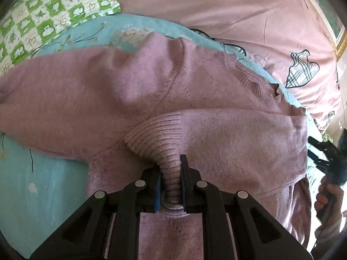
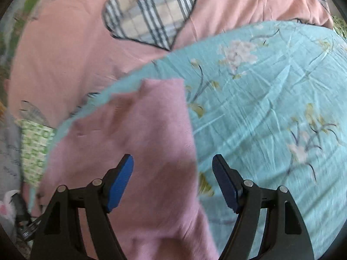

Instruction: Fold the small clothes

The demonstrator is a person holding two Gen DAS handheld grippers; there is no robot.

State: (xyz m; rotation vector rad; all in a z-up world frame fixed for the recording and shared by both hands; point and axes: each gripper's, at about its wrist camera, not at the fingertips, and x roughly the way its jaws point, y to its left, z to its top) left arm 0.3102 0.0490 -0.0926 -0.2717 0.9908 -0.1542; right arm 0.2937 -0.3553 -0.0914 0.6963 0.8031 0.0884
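A pink knitted sweater (image 1: 151, 91) lies spread on a light blue flowered sheet (image 1: 43, 184). In the left wrist view my left gripper (image 1: 170, 169) is shut on the ribbed cuff (image 1: 151, 143) of one sleeve, which bunches between the blue pads and lies over the sweater's body. The right wrist view is blurred; there my right gripper (image 2: 173, 162) stands open above the sweater (image 2: 141, 140), near its edge on the blue sheet (image 2: 271, 108), with nothing pressed between its pads. The right gripper also shows as a dark blur (image 1: 329, 158) at the right edge of the left wrist view.
A pink quilt (image 1: 216, 10) with plaid heart patches lies beyond the sheet, also seen as the pink quilt (image 2: 65, 43). A green and white checked cloth (image 1: 43, 21) sits at the far left. A person's hand (image 1: 327, 197) holds the right gripper's handle.
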